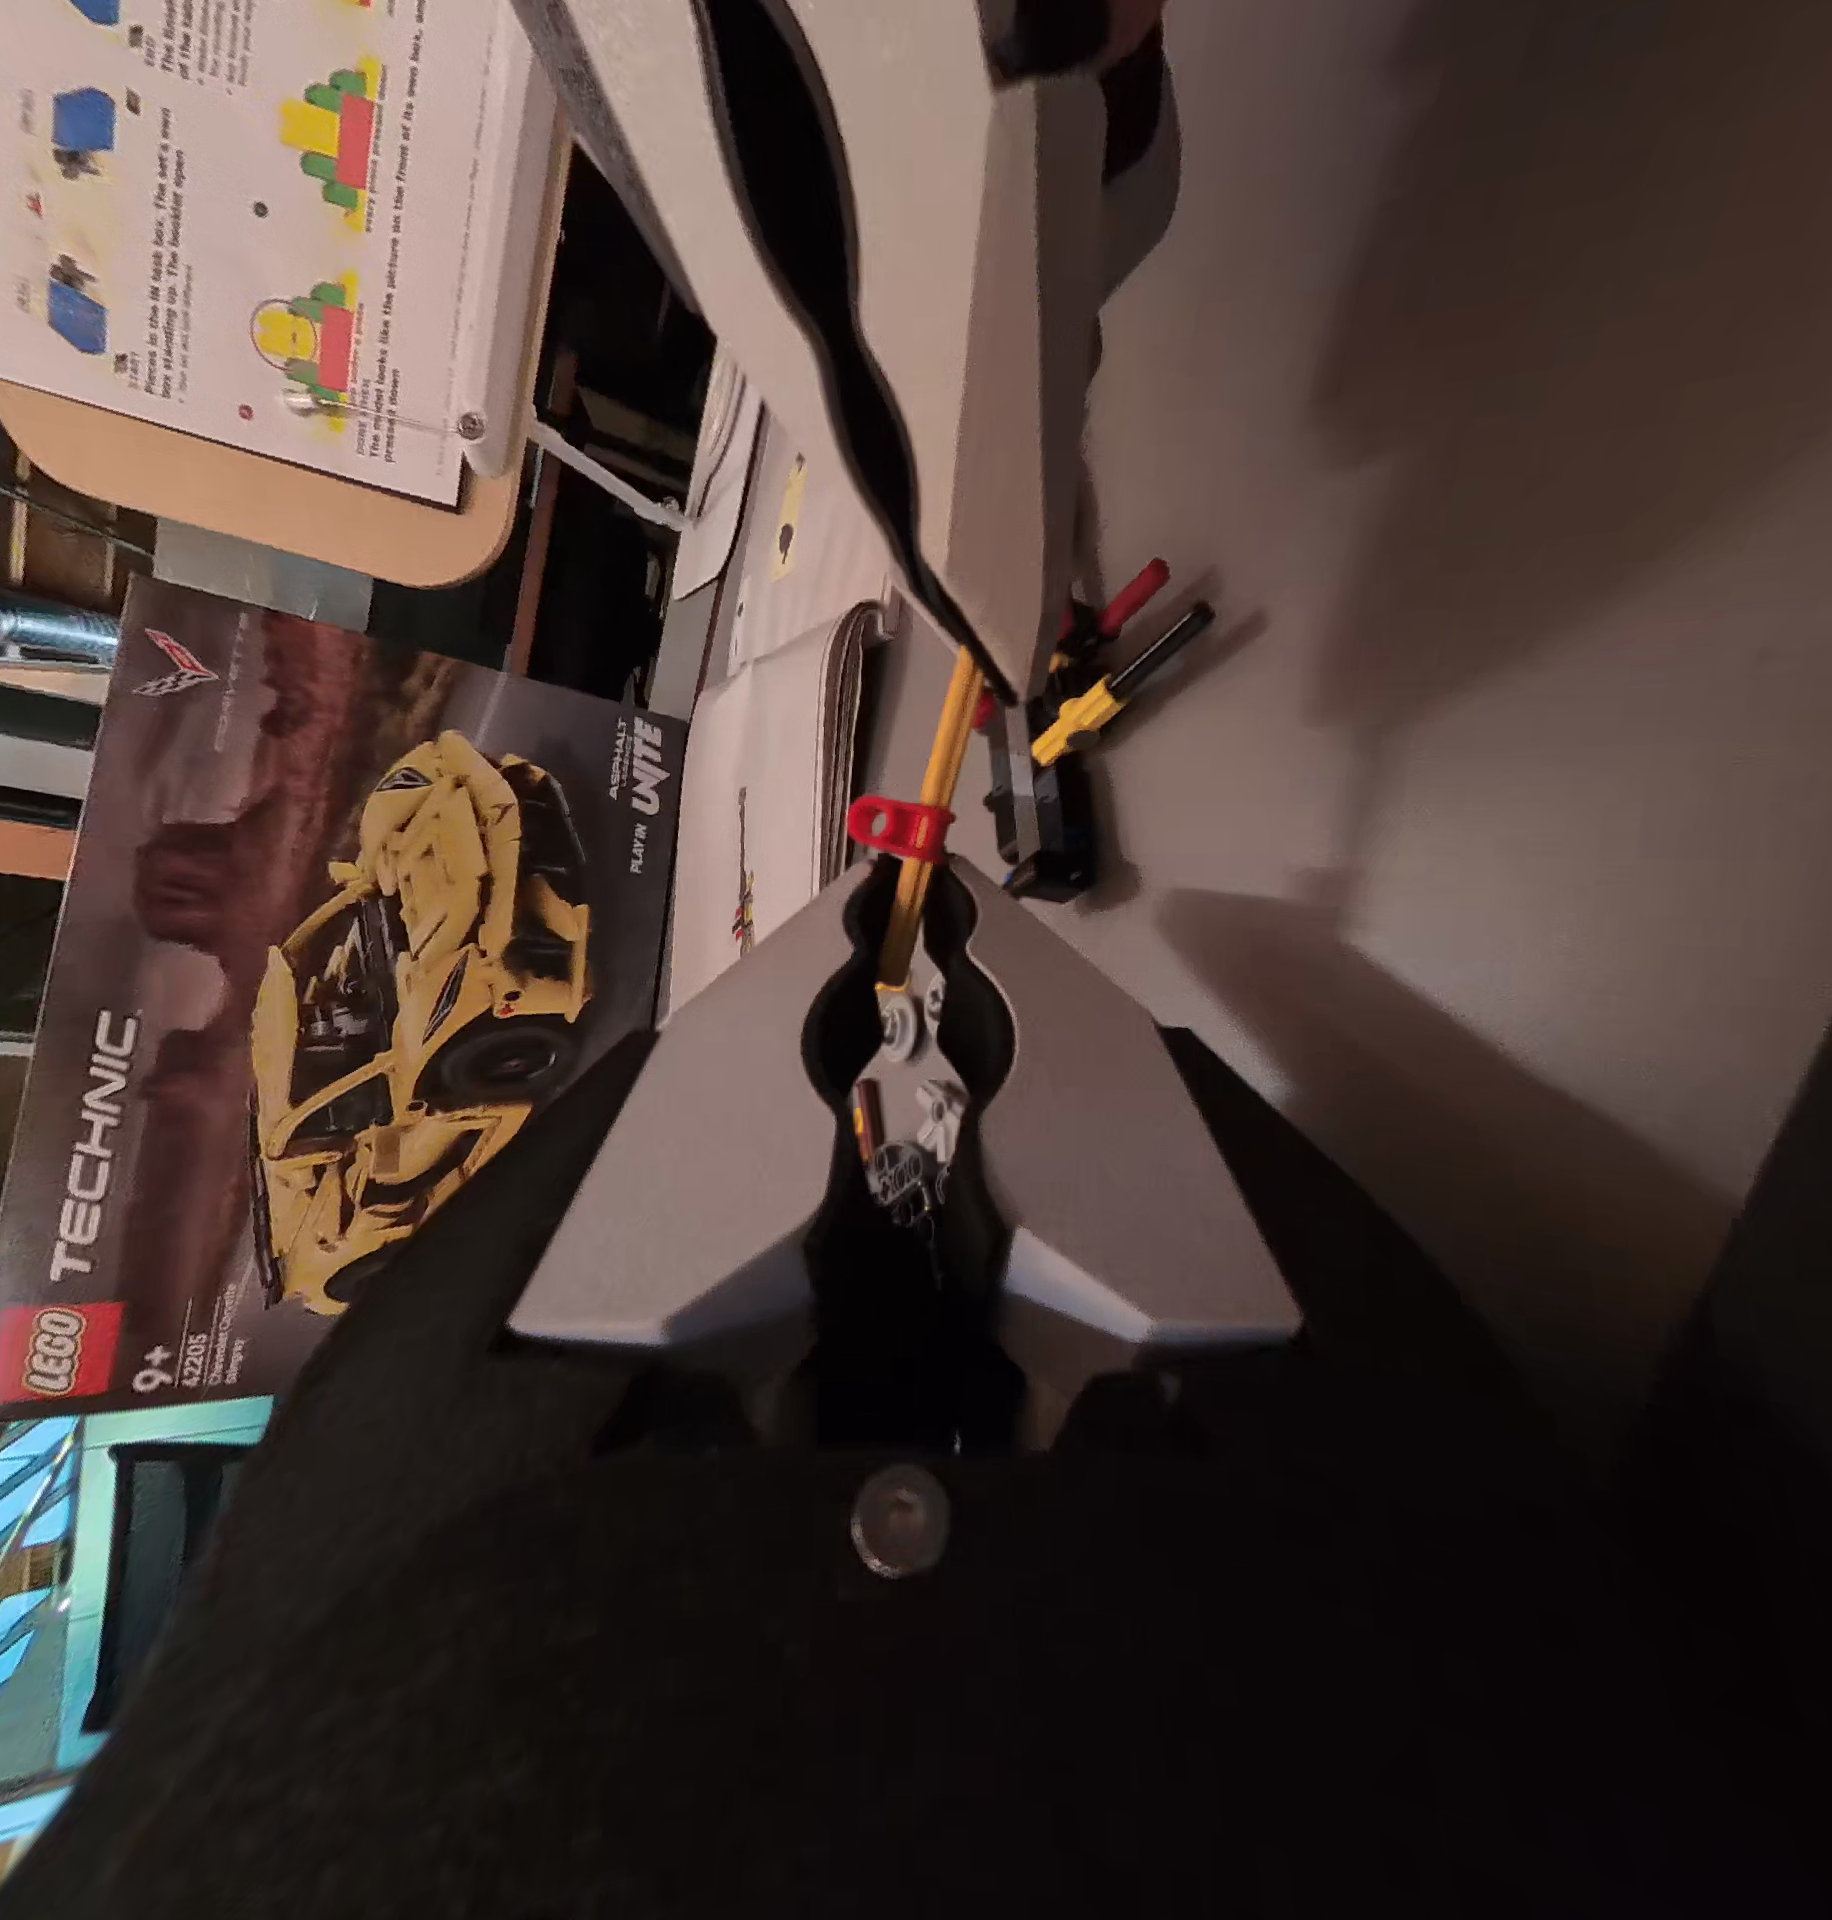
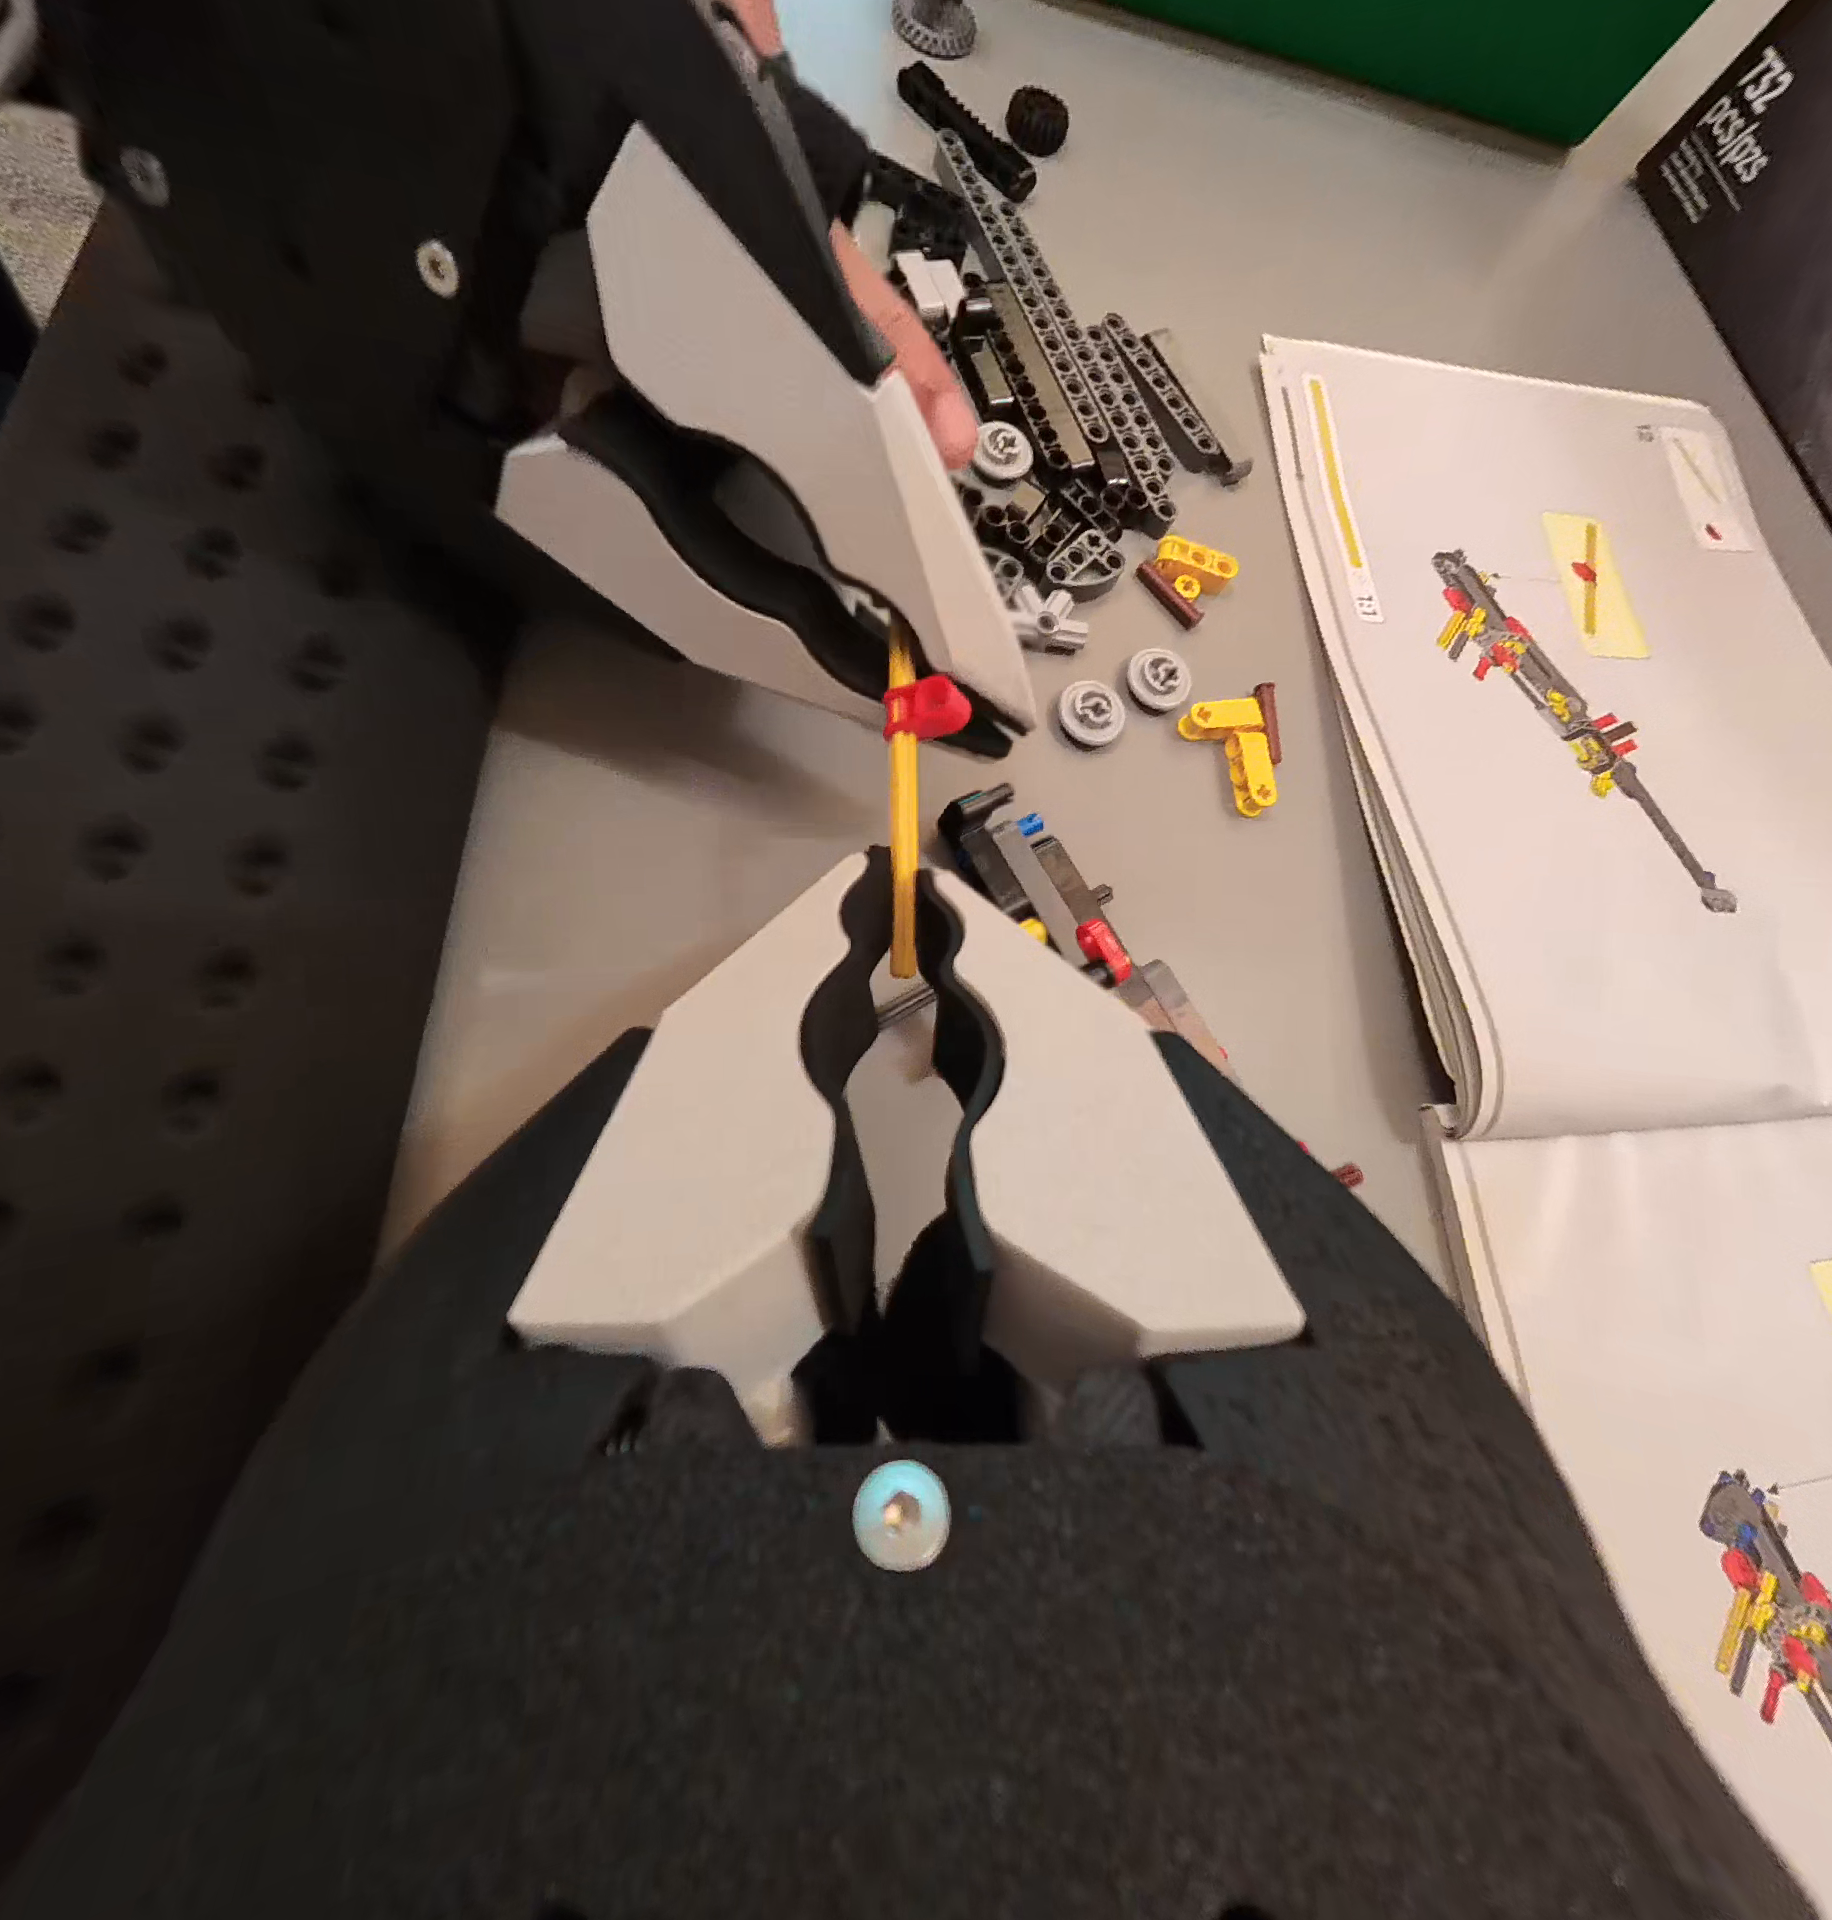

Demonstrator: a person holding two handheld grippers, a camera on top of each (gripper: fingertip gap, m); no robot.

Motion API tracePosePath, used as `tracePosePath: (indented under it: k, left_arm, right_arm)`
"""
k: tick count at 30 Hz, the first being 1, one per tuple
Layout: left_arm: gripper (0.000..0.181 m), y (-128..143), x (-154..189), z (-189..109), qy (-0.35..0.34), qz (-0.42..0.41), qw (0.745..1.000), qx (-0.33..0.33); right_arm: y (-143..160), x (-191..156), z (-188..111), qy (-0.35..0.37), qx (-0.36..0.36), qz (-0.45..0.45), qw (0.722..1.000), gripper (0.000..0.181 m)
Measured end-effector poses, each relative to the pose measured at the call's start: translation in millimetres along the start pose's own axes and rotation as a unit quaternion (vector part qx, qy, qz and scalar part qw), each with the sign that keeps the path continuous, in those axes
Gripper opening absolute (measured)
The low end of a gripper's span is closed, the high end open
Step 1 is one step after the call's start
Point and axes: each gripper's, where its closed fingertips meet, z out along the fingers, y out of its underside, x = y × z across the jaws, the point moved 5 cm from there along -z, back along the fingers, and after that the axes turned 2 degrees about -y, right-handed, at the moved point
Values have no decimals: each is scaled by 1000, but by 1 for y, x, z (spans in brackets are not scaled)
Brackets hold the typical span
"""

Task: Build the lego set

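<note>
A thin yellow axle (image 1: 938, 790) (image 2: 904, 821) is held in the air between both grippers. A small red connector (image 1: 896, 826) (image 2: 927, 712) sits on it. My left gripper (image 1: 907, 873) is shut on one end, with the red connector just past its fingertips. In the right wrist view it comes in from the upper left (image 2: 953, 717). My right gripper (image 2: 901, 868) is shut on the other end. In the left wrist view it comes down from the top (image 1: 995, 681). A partly built black, grey, yellow and red assembly (image 1: 1047, 821) (image 2: 1057, 883) lies on the grey table (image 2: 1255, 208) beneath the axle.
Loose parts lie behind: black beams (image 2: 1078, 395), grey round pieces (image 2: 1088, 712), yellow connectors (image 2: 1239, 748). An open instruction booklet (image 2: 1566, 727) lies to the right. The set's box (image 1: 320, 987) stands at the table's far side, with a printed sheet (image 1: 216, 208) beyond it. The grippers' ends are close to 4 cm from one another.
</note>
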Motion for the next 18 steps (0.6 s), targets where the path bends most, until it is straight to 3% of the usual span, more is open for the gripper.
tracePosePath:
  k: [18]
  left_arm:
    - [2,0,-1,4,-29,24,999,-36]
  right_arm:
    - [-7,2,13,22,29,15,999,2]
